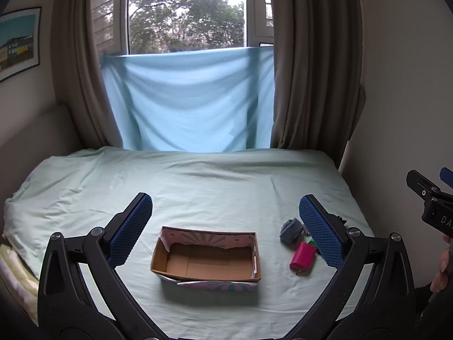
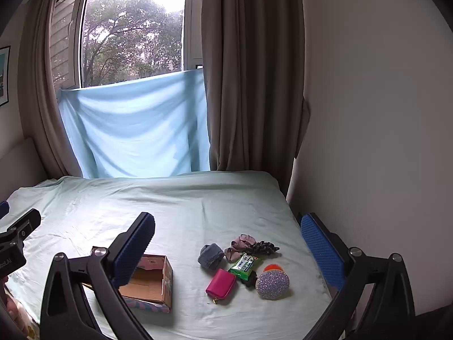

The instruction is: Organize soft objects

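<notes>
An empty open cardboard box (image 1: pixel 206 257) sits on the bed; it also shows in the right wrist view (image 2: pixel 153 280). To its right lies a pile: a rolled grey sock (image 2: pixel 211 255), a pink pouch (image 2: pixel 220 285), a green tissue pack (image 2: pixel 245 266), a pink scrunchie (image 2: pixel 240 245), a dark patterned scrunchie (image 2: pixel 264 248), a glittery round pad (image 2: pixel 272 284) and an orange item (image 2: pixel 273 267). The sock (image 1: pixel 291 231) and pouch (image 1: pixel 302 255) show beside my left gripper's right finger. My left gripper (image 1: pixel 225 231) is open above the box. My right gripper (image 2: pixel 228 255) is open above the pile.
The bed (image 1: pixel 198 181) has a pale green sheet. A light blue cloth (image 1: pixel 189 102) hangs below the window, between brown curtains (image 1: pixel 311 65). A white wall (image 2: pixel 382 113) runs along the bed's right side. Folded bedding (image 1: pixel 14 269) lies at the left edge.
</notes>
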`<state>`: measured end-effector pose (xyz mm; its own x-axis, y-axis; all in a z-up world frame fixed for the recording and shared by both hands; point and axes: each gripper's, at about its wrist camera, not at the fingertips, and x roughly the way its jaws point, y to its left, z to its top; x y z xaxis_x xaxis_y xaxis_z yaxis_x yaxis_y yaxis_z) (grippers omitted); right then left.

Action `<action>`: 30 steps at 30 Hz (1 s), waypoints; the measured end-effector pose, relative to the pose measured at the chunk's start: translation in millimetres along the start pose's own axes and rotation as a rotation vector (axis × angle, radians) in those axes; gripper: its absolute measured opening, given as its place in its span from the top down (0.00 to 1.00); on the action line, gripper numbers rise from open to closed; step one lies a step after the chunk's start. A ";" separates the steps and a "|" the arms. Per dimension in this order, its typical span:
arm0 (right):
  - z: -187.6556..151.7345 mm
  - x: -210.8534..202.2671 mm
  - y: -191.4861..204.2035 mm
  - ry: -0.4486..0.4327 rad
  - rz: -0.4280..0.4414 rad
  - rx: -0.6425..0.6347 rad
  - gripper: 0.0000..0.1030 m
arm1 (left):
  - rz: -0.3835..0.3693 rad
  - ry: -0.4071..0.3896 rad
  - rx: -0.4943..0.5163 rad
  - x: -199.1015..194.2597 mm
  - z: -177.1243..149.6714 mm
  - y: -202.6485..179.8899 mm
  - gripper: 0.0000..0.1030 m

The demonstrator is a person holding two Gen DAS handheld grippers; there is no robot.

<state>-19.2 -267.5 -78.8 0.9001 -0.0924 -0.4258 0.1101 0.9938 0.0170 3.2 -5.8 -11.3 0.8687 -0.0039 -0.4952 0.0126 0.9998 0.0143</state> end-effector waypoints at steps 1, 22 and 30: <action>0.0 -0.6 0.3 -0.001 -0.002 -0.001 0.00 | -0.001 0.001 0.000 0.0 0.2 0.1 0.00; 7.5 -2.1 -3.4 -0.009 0.001 -0.005 0.00 | -0.012 0.002 0.008 2.0 2.0 -1.1 0.00; 8.3 -0.8 -2.0 -0.011 0.008 -0.011 0.00 | -0.014 0.004 0.009 3.2 5.4 -1.1 0.00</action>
<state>-16.7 -270.0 -70.9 0.9055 -0.0846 -0.4159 0.0980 0.9951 0.0108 8.7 -7.0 -8.2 0.8666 -0.0182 -0.4986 0.0295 0.9995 0.0148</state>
